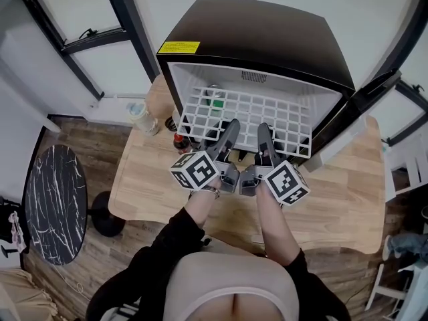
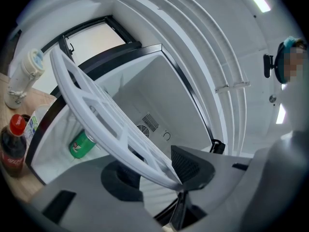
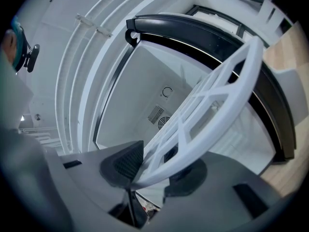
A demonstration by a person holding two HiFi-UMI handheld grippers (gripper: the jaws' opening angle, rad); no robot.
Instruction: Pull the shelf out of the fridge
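Shelf pull, mid-step: draw both hands back together, straight and at the same rate, otherwise the white plastic lattice shelf (image 1: pixel 247 112) likely racks and jams in the black compact fridge (image 1: pixel 267 32). Keep the front rim tipped slightly up and mind the green can (image 2: pixel 82 145) underneath. The left gripper (image 1: pixel 229 131) and right gripper (image 1: pixel 263 136) are each at a moderate gap, pads clamped on the shelf's front rim, side by side near its middle. The shelf looks partly out, front edge past the opening, rear inside the cabinet
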